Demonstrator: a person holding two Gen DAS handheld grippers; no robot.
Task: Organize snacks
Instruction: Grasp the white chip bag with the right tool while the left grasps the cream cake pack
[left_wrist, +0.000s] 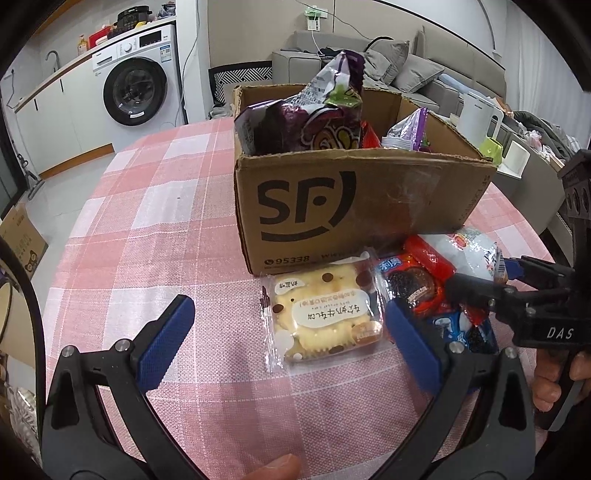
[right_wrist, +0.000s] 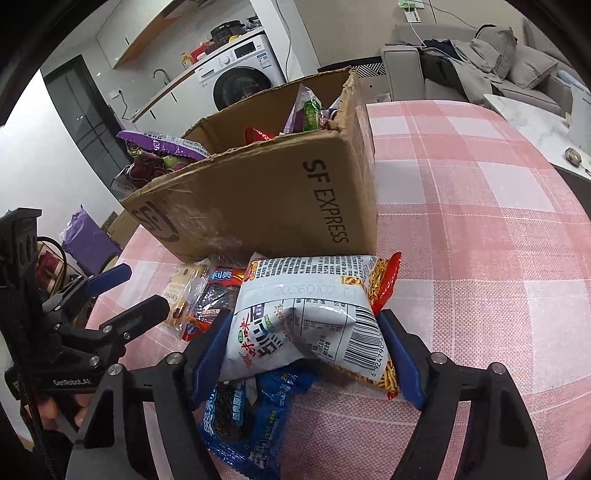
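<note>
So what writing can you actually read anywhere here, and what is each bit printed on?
"SF" and "95338": front of the cardboard box.
"SF EXPRESS": the box's side, seen from the right wrist.
"20260102": date stamp on the white snack bag.
"DAS": body of the right gripper.
"GenRobot.AI": body of the left gripper.
Chinese print on the cake pack, the red cookie pack and the blue cookie pack: not reliably readable.
</note>
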